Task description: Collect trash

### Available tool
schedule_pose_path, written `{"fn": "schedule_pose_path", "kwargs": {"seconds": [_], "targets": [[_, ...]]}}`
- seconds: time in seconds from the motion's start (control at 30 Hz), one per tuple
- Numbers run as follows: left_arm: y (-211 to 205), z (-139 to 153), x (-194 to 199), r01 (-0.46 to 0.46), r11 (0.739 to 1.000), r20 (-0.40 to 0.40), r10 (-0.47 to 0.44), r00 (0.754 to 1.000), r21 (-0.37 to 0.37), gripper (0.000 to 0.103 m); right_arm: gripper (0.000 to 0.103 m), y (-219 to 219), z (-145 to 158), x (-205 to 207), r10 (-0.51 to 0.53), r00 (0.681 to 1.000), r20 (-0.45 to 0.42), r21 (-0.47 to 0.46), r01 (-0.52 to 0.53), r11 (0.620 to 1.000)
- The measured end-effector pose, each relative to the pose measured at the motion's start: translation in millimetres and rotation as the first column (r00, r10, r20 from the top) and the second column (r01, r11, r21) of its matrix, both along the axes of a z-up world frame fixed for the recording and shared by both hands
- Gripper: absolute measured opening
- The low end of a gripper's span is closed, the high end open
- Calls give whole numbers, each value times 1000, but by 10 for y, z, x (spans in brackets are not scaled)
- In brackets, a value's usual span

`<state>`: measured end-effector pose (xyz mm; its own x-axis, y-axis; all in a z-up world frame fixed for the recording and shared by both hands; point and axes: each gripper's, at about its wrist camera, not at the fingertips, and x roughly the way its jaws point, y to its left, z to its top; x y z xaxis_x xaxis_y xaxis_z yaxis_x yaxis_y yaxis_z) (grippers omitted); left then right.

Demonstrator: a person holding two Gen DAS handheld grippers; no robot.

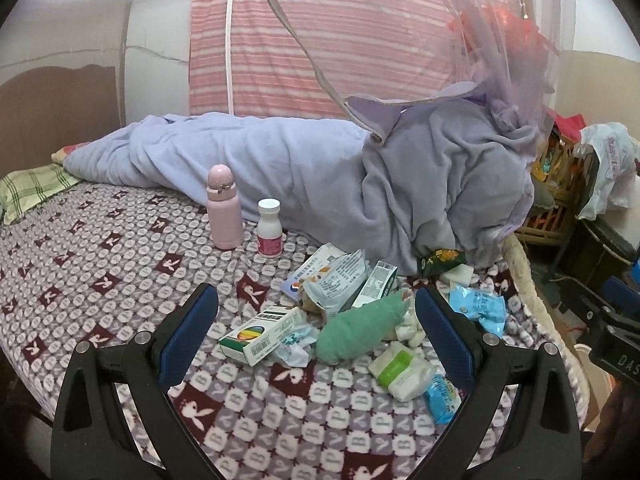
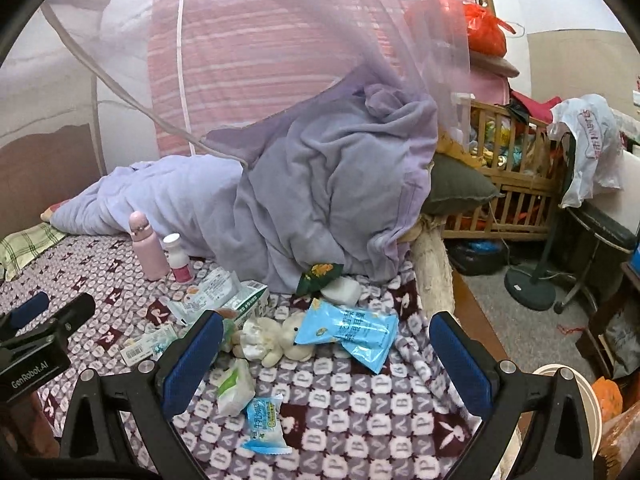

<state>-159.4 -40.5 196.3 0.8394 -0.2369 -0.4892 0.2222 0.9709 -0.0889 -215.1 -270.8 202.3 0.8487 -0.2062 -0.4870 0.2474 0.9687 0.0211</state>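
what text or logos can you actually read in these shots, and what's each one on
"GenRobot.AI": on the left claw body, seen in the right wrist view.
"DAS": partial, cut off, on the right claw body, seen in the left wrist view.
"B" and "P": repeated letters on the bed blanket, with rabbit-head logos.
Print on the blue wrappers, medicine boxes and white plastic bag: too blurred to read.

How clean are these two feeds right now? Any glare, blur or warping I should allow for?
Left wrist view: even indoor light, no glare, wrappers like the green-and-white box sharp; fisheye bends the bed edge and blackens the corners. Right wrist view: same soft light, blue snack packet crisp, the mosquito net veils the background with a purple haze, edges strongly curved.
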Motion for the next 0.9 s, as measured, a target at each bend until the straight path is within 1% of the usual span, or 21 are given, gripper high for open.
{"fn": "schedule_pose_path", "kwargs": {"seconds": [0.1,0.5,0.9], "targets": [[-9,3,7,-6,1000,-1,6,1000,4,99,103,18,22,-23,0,1000,11,-13,0,1000],[2,9,11,-15,1000,25,15,1000,7,99,103,8,41,-52,-6,999,34,-19,6,1000],[-41,-23,48,-17,1000,5,17,1000,7,99,103,-3,46,-45,-11,999,34,-13,11,1000]]}}
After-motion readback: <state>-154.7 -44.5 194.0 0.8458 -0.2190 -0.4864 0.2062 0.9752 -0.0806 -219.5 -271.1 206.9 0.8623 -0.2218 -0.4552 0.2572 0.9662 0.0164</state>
